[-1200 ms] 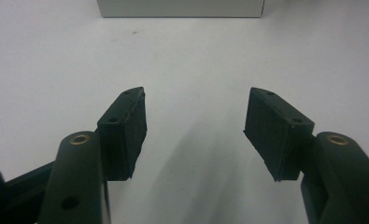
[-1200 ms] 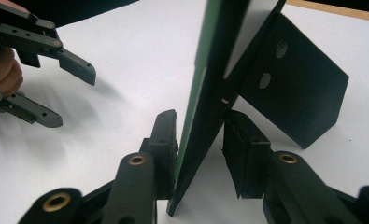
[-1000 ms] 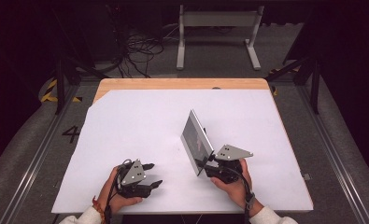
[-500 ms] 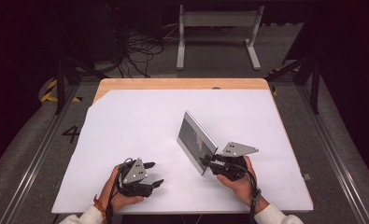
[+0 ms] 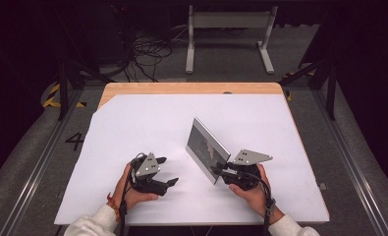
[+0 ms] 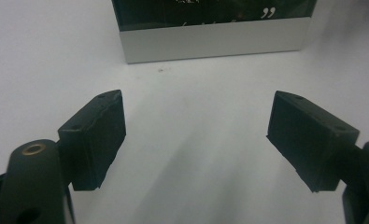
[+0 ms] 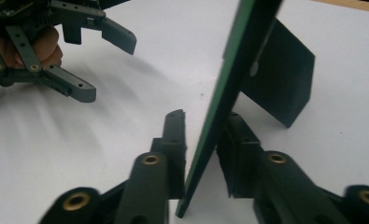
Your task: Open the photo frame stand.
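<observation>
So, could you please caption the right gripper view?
Right hand-held gripper clamps a picture frame's edge above the white table.

White sheet (image 5: 132,128) over wooden table (image 5: 181,88), tangled black cables (image 5: 147,51) and grey metal stand (image 5: 229,19) on floor beyond

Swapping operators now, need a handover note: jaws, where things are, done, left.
Right gripper: jaws shut on the near edge of the picture frame, which stands tilted on the white table; its black back stand is folded out.
Left gripper: open, nothing between the jaws, which have just been opening; it points at the frame from the left.
Done: frame gripped and propped.
Left: probably settle it on its stand and let go.
</observation>
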Motion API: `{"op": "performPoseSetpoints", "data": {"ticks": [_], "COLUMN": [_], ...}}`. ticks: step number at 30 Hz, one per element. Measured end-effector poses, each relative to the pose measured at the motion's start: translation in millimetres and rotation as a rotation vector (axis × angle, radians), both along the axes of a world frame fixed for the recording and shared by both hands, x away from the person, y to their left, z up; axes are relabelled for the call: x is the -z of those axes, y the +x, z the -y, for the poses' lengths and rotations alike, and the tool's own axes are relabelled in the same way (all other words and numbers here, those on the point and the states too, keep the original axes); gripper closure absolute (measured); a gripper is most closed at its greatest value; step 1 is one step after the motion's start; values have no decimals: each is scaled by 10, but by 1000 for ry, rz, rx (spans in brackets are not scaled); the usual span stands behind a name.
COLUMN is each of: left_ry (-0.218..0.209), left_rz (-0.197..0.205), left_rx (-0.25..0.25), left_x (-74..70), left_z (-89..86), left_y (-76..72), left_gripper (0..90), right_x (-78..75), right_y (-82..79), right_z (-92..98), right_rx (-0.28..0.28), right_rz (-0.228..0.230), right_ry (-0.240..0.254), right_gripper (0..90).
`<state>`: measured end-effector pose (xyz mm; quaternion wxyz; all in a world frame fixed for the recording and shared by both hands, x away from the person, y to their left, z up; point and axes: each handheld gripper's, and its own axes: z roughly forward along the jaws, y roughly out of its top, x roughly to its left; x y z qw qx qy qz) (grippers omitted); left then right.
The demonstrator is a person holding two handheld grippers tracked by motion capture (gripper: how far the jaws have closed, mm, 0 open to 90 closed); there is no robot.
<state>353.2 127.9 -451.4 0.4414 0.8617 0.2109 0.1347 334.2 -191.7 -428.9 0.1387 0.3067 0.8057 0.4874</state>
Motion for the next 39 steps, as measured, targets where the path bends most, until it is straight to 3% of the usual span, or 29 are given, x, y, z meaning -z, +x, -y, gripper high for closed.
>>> {"op": "performPoseSetpoints", "data": {"ticks": [5, 9, 12, 24, 33, 39], "left_ry": [1, 40, 39, -3, -48, -40], "left_rz": [-15, -28, -27, -27, -61, -71], "left_rx": [6, -4, -11, 20, 35, 70], "left_x": [12, 48, 48, 34, 25, 49], "left_z": [79, 186, 207, 416, 471, 541], "left_y": [129, 293, 384, 541, 651, 684], "left_gripper": [182, 181, 178, 176, 169, 163], "right_x": [4, 1, -1, -16, -78, -101], "right_y": [27, 35, 48, 88, -35, -87], "right_z": [28, 37, 55, 121, 232, 251], "right_rx": [-13, -20, -28, -40, -41, -33], "right_rz": [-23, -26, -32, -45, -32, -20], "right_ry": [21, 21, 22, 18, -19, -43], "right_gripper": [757, 763, 773, 800, 817, 822]}}
